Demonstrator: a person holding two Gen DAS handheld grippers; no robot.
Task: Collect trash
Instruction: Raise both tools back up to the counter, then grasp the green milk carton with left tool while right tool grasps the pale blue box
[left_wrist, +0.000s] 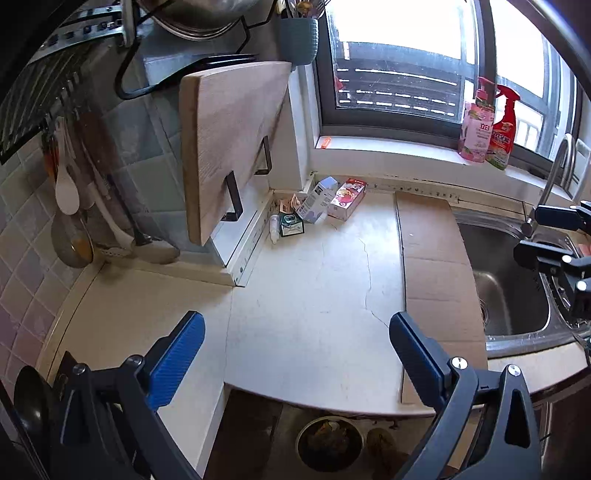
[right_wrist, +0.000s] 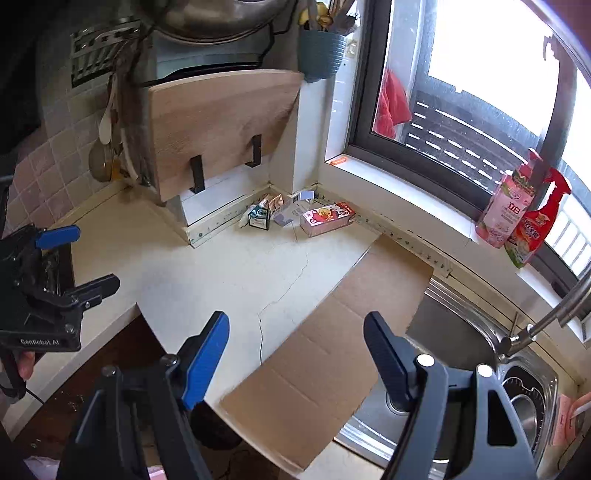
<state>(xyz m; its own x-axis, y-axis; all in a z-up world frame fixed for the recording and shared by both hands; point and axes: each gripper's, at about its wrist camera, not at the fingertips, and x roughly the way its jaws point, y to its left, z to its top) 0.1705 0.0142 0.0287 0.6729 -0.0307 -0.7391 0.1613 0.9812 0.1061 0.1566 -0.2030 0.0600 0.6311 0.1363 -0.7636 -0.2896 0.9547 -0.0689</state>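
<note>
Trash lies in the far corner of the white counter (left_wrist: 303, 295): a pink carton (left_wrist: 347, 198) (right_wrist: 327, 218), a white-blue carton (left_wrist: 317, 200) (right_wrist: 291, 212), a small dark green box (left_wrist: 291, 224) (right_wrist: 259, 218), a small white tube (left_wrist: 274, 228) and crumpled wrappers (left_wrist: 290, 203) (right_wrist: 273, 202). My left gripper (left_wrist: 295, 350) is open and empty, over the counter's near edge, well short of the trash. My right gripper (right_wrist: 295, 354) is open and empty, above a flat cardboard sheet (right_wrist: 325, 354) (left_wrist: 436, 273). Each gripper shows in the other's view: the left gripper (right_wrist: 77, 258), the right gripper (left_wrist: 546, 236).
A wooden cutting board (left_wrist: 229, 144) stands on a rack left of the trash. A steel sink (left_wrist: 509, 288) with tap (left_wrist: 554, 177) lies right. Two cleaner bottles (left_wrist: 487, 125) stand on the windowsill. Utensils (left_wrist: 66, 184) hang on the tiled wall. A bin (left_wrist: 328, 443) sits below the counter.
</note>
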